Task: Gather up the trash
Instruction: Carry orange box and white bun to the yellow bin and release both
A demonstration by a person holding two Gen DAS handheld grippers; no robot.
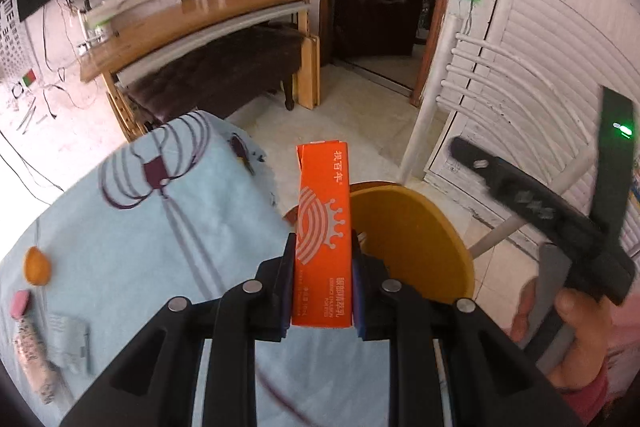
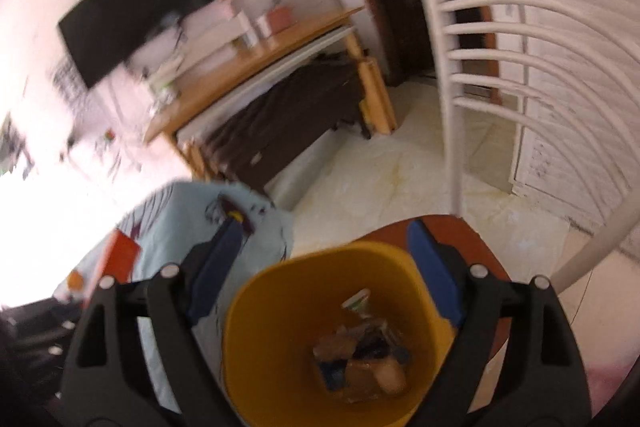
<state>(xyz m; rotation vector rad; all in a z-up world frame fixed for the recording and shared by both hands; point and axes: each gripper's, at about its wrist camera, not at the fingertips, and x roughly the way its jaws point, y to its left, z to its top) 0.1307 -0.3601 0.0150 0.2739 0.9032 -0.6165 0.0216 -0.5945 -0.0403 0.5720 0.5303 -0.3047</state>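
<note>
Left wrist view: the left hand-held gripper [image 1: 322,267] is clamped on an upright orange box [image 1: 323,227] at the frame's centre, just left of a yellow bin [image 1: 420,239]. A bench under a light blue cloth [image 1: 140,219] fills the lower left, carrying an orange scrap [image 1: 37,265] and a pink scrap [image 1: 20,303]. Right wrist view: the right hand-held gripper [image 2: 326,275] has its jaws wide apart, nothing between them, above the bin [image 2: 280,327], which holds crumpled trash [image 2: 360,355] at its bottom.
</note>
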